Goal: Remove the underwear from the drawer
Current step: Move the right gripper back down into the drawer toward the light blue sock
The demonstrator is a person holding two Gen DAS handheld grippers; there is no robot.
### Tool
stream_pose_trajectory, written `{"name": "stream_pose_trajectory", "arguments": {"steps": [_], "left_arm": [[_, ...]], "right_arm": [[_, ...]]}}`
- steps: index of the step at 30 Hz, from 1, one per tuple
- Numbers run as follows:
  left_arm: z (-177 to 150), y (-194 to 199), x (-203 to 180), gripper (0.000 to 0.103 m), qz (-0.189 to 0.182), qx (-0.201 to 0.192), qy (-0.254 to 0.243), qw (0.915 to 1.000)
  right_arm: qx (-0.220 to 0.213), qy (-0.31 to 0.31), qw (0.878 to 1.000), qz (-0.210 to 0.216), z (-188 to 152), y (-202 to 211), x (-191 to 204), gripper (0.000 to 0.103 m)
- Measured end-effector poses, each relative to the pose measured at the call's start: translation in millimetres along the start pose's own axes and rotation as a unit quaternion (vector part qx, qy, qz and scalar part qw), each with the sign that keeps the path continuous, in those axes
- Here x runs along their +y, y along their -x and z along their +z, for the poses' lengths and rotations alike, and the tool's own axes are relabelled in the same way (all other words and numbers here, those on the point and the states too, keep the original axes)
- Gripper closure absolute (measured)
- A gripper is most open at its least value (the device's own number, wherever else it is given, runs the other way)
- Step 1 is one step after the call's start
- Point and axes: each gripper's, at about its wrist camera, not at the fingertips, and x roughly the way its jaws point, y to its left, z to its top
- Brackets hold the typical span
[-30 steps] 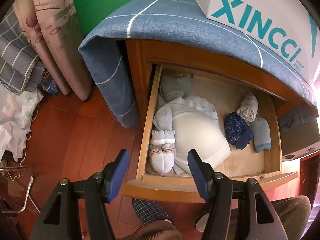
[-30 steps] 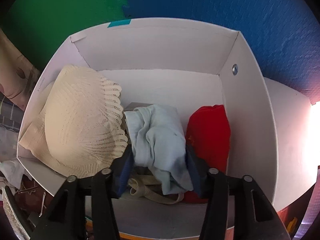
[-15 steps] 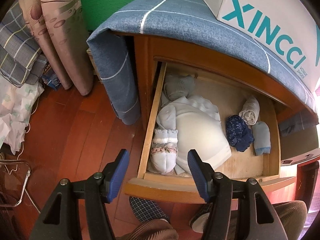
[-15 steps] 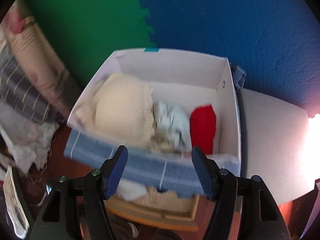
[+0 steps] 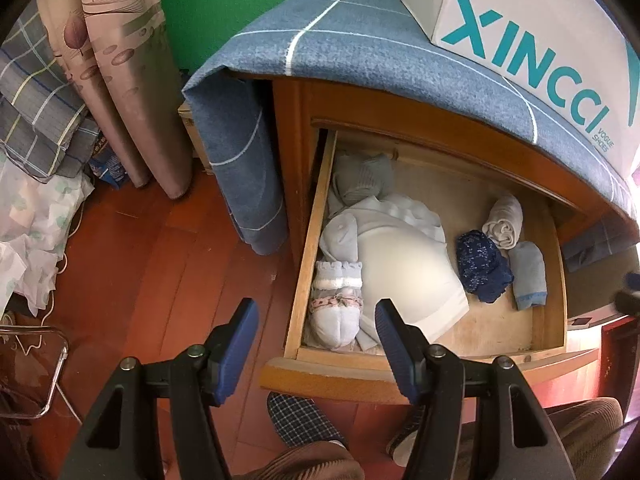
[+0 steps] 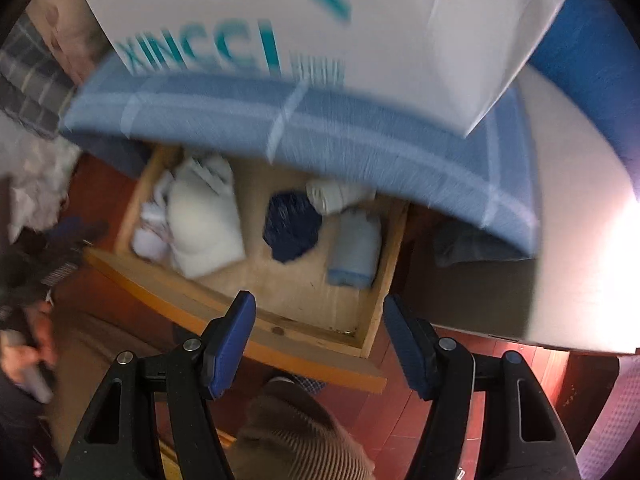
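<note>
A wooden cabinet (image 5: 296, 152) fills the centre of the left wrist view, its top draped with a blue checked cloth (image 5: 360, 52) on which a white shoebox (image 5: 532, 20) lettered XINCCI stands at upper right. Below the cloth the drawer (image 5: 308, 248) is pulled out (its wooden front edge runs across the lower middle of the frame). Inside, at the drawer's left, lies a large pale padded garment (image 5: 404, 276), with a frilled white bundle (image 5: 338, 300) touching its left side and a grey-blue folded piece (image 5: 362, 180) at the back left corner. At the drawer's right lie a dark blue lace piece of underwear (image 5: 480, 264), a rolled cream item (image 5: 504, 224) just behind it and a light blue folded item (image 5: 528, 276) just beside it. The left gripper (image 5: 316, 344) hangs above the drawer's front left corner, jaws parted and empty. In the blurred right wrist view the right gripper (image 6: 320, 340) is over the drawer's front edge (image 6: 288, 344), jaws apart, nothing between them.
</note>
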Motion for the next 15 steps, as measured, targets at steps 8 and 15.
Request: {"name": "stream_pose_trajectory", "arguments": {"steps": [8, 15], "left_arm": [[0.0, 3.5, 8.5, 0.041, -0.015, -0.014, 0.019, 0.9996], [0.8, 2.4, 11.6, 0.041, -0.020, -0.014, 0.027, 0.9993]], "right_arm": [[0.042, 0.076, 0.996, -0.010, 7.6, -81.8, -2.1, 0.040], [0.057, 0.174, 0.982, -0.037, 7.9, -121.8, 4.1, 0.039]]}}
